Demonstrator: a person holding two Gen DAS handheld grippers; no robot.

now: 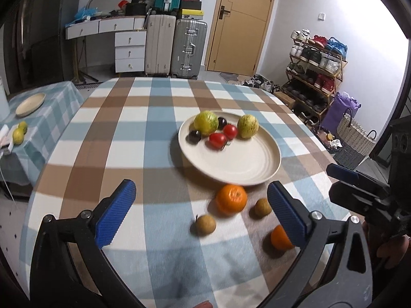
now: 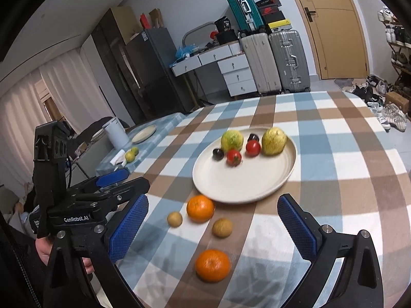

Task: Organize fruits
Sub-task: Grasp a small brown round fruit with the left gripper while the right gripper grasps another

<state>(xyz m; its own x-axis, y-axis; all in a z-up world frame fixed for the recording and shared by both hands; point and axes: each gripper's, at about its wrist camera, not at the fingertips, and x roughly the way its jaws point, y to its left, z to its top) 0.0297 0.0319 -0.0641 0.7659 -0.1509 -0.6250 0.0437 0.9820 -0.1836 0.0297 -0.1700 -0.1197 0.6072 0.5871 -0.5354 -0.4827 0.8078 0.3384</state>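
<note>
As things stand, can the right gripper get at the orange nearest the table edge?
Probably yes. The right gripper is open and empty, and the nearest orange lies on the tablecloth right ahead between its fingers, with nothing over it. The left gripper is off to the side.

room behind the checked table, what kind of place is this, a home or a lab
Most likely a lived-in home, perhaps a small flat. Suitcases stand stacked by a wooden door, a shoe rack is full of trainers, and a drawer desk sits against the wall. The table wears a checked cloth.
</note>
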